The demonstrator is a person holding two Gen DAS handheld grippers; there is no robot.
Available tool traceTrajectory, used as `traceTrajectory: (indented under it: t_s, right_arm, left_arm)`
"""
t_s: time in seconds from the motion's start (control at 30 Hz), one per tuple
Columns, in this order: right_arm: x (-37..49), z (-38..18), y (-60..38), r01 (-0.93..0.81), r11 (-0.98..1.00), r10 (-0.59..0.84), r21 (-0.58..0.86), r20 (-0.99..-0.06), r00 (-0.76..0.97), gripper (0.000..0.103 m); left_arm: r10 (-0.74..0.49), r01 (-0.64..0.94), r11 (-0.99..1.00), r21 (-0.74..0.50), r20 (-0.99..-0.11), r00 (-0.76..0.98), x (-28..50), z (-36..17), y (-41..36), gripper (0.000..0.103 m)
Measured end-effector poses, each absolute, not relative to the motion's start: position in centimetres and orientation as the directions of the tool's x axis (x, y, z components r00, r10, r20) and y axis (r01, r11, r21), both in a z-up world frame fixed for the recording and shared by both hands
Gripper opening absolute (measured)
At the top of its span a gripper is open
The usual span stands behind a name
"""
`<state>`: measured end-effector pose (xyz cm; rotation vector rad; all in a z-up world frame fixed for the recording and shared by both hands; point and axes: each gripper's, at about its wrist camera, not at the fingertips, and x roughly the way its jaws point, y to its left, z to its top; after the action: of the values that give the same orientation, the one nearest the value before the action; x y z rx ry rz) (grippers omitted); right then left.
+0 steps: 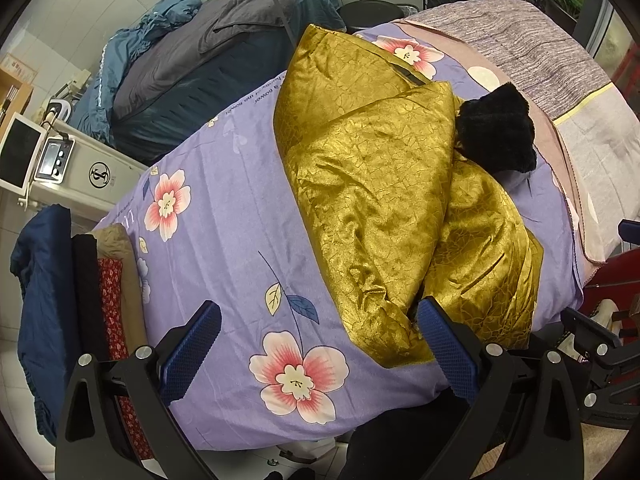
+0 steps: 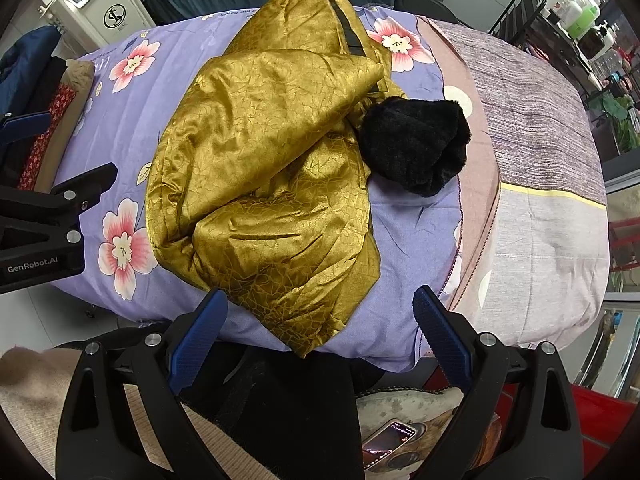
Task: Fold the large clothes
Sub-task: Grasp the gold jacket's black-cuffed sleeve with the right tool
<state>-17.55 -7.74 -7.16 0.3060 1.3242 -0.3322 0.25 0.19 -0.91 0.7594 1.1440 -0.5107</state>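
Observation:
A shiny gold jacket (image 1: 380,184) with a black fur collar (image 1: 498,132) lies partly folded on a bed covered by a purple flowered sheet (image 1: 224,248). My left gripper (image 1: 320,344) is open and empty at the bed's near edge, its right finger beside the jacket's lower hem. In the right wrist view the jacket (image 2: 272,168) and collar (image 2: 416,144) lie ahead. My right gripper (image 2: 320,328) is open and empty just short of the jacket's near corner. The left gripper also shows at the left edge of that view (image 2: 56,200).
A grey-striped blanket (image 2: 540,152) covers the bed's right part. Folded clothes (image 1: 100,300) are stacked at the bed's left end. A white machine (image 1: 72,168) and a pile of dark bedding (image 1: 192,80) stand behind. A phone (image 2: 388,440) lies below.

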Motion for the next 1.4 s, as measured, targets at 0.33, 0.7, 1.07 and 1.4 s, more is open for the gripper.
traceTrajectory:
  t_s: [0.33, 0.7, 1.07, 1.4]
  right_arm:
    - [-20.0, -8.0, -13.0, 0.532, 0.830, -0.019, 0.166, -0.946, 0.324, 0.093]
    - [-23.5, -14.6, -21.1, 0.693, 0.524, 0.148, 0.495, -0.854, 0.498, 0.093]
    - [-22.6, -26.9, -20.1, 0.702, 0.467, 0.286, 0.538, -0.843, 0.455, 0.078]
    - [-16.2, -25.3, -15.6, 0.619, 0.537, 0.295, 0.574, -0.815, 0.500, 0.014]
  left_arm:
    - [-0.041, 0.749, 0.622, 0.228, -0.946, 0.322, 0.4, -1.6, -0.9, 0.097]
    - [-0.128, 0.861, 0.471, 0.194, -0.950, 0.285, 1.2, -3.8, -5.9, 0.097]
    - [-0.185, 0.950, 0.295, 0.101, -0.970, 0.160, 0.3, -6.4, -14.5, 0.097]
    - [-0.183, 0.966, 0.246, 0.084, -0.974, 0.131, -0.1, -6.1, -15.8, 0.097]
